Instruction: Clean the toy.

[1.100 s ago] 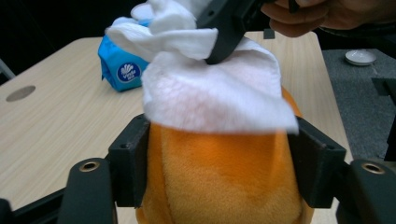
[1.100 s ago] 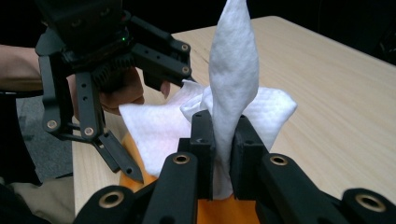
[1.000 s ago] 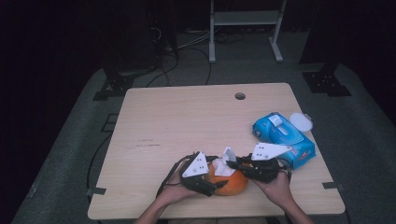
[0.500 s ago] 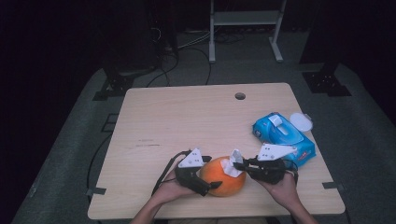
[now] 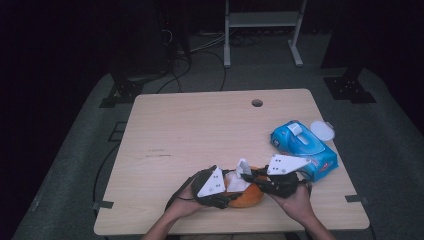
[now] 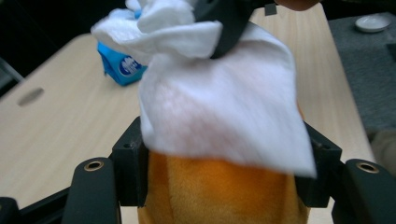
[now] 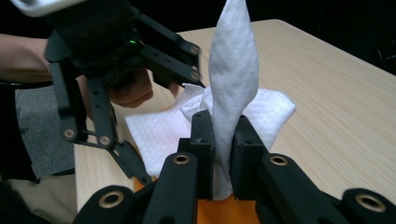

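While a white wipe (image 7: 229, 79) is pinched upright between the pressed-together jaws of the right gripper (image 7: 223, 154), the orange plush toy (image 6: 219, 191) directly beneath, at the table's near edge, is flanked by the left gripper (image 6: 219, 154), whose jaws have just been closing.

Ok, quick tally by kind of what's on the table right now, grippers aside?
Orange plush toy: 1
White wipe pinched in the right gripper: 1
Blue wipes pack: 1
White round lid at the table's edge: 1
Total: 4
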The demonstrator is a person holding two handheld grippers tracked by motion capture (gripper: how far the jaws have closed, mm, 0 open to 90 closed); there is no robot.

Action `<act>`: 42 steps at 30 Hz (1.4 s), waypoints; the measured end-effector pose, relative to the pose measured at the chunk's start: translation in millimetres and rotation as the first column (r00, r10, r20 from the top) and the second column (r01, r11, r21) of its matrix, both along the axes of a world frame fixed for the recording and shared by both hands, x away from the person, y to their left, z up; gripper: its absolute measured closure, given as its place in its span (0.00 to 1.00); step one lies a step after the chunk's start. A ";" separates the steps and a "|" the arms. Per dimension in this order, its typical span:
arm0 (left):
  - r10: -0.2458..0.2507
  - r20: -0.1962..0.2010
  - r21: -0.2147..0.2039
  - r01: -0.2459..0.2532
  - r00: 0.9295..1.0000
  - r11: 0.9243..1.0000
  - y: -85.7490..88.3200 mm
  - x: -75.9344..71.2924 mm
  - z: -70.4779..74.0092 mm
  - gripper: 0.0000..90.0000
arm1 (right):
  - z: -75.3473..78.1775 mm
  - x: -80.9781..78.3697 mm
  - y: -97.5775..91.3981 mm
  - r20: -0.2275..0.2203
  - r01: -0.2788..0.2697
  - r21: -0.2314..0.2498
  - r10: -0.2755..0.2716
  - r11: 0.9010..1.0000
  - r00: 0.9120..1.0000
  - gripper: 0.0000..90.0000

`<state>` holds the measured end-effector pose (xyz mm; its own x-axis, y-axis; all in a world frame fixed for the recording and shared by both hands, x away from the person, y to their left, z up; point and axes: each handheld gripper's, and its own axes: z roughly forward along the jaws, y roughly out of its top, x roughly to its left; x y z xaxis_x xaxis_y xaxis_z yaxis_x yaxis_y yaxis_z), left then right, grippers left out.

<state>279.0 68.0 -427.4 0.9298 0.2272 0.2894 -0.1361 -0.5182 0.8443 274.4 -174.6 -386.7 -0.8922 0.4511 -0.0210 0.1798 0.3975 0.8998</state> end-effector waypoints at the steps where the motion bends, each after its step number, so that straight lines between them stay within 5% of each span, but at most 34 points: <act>1: 0.000 -0.018 -0.010 0.000 1.000 1.000 0.3 1.8 -1.5 0.37 | -1.7 1.7 -2.5 -0.007 0.005 0.003 -0.005 1.000 1.000 0.90; 3: 0.009 -0.080 -0.023 -0.011 0.997 1.000 0.1 5.1 -1.9 0.26 | -6.6 4.2 -8.5 -0.033 0.016 0.012 -0.015 1.000 0.999 0.90; 4: 0.025 -0.124 -0.033 -0.029 0.992 0.999 -1.1 7.0 -1.6 0.12 | -9.3 2.6 -8.4 -0.037 0.018 0.006 -0.018 1.000 0.999 0.90; 5: 0.040 -0.155 -0.028 -0.045 0.987 0.999 -1.9 8.3 -1.0 0.12 | -9.3 2.6 -8.4 -0.037 0.018 0.006 -0.018 1.000 0.999 0.90; 6: 0.055 -0.218 -0.024 -0.062 0.974 0.998 -4.1 10.4 -0.9 0.07 | -9.6 1.6 -7.5 -0.033 0.018 0.003 -0.018 1.000 0.999 0.90; 8: 0.065 -0.270 -0.022 -0.074 0.961 0.997 -5.7 12.4 -1.8 0.05 | -8.5 -2.1 -1.6 -0.027 0.005 -0.002 -0.005 1.000 1.000 0.89; 11: 0.040 -0.183 0.016 -0.038 0.982 0.999 -3.7 6.2 -0.4 0.24 | -6.9 -10.5 15.8 0.020 -0.012 -0.041 0.013 0.999 1.000 0.89; 16: 0.010 -0.147 0.016 -0.008 0.989 1.000 6.9 9.6 -2.4 0.34 | -5.3 -3.6 5.2 0.009 0.009 -0.026 -0.009 1.000 1.000 0.90; 20: 0.019 -0.199 -0.014 -0.022 0.980 1.000 14.5 17.3 -5.9 0.32 | -12.0 6.4 -15.5 -0.048 0.067 -0.008 -0.067 0.998 0.997 0.90; 21: 0.044 -0.235 -0.013 -0.048 0.971 0.999 12.0 18.4 -3.5 0.21 | -14.8 7.1 -18.2 -0.059 0.075 -0.006 -0.075 0.997 0.995 0.90; 22: 0.044 -0.235 -0.013 -0.048 0.971 0.999 12.0 18.4 -3.5 0.14 | -15.3 6.1 -17.2 -0.058 0.083 -0.011 -0.084 0.996 0.995 0.90; 24: 0.051 -0.276 -0.019 -0.059 0.960 0.998 7.5 17.9 1.9 0.08 | -15.2 5.2 -15.5 -0.051 0.085 -0.017 -0.085 0.996 0.995 0.90; 26: 0.045 -0.277 -0.041 -0.058 0.960 0.997 4.4 15.1 4.4 0.09 | -14.2 4.0 -12.1 -0.055 0.076 -0.010 -0.076 0.997 0.996 0.90; 31: 0.038 -0.164 -0.001 -0.038 0.986 0.999 5.4 9.0 5.2 0.40 | -10.6 0.0 -4.9 -0.030 0.064 -0.011 -0.064 0.998 0.997 0.90; 34: 0.003 -0.078 0.003 -0.003 0.997 1.000 0.7 5.0 7.3 0.42 | -5.8 0.9 -5.5 -0.020 0.065 0.013 -0.065 0.998 0.998 0.90; 37: -0.015 0.008 0.032 0.014 1.000 0.999 -5.0 -0.4 5.8 0.42 | -2.8 -2.0 2.2 0.017 0.046 -0.003 -0.046 0.999 0.999 0.90; 40: -0.016 -0.032 0.011 0.017 0.999 1.000 -1.8 3.7 2.6 0.37 | -6.8 -0.1 0.9 0.001 0.043 -0.006 -0.043 0.999 0.999 0.90; 42: 0.010 -0.106 -0.018 -0.012 0.994 1.000 -0.3 8.3 2.8 0.24 | -9.3 1.9 -1.3 0.000 0.050 -0.028 -0.050 0.998 0.999 0.90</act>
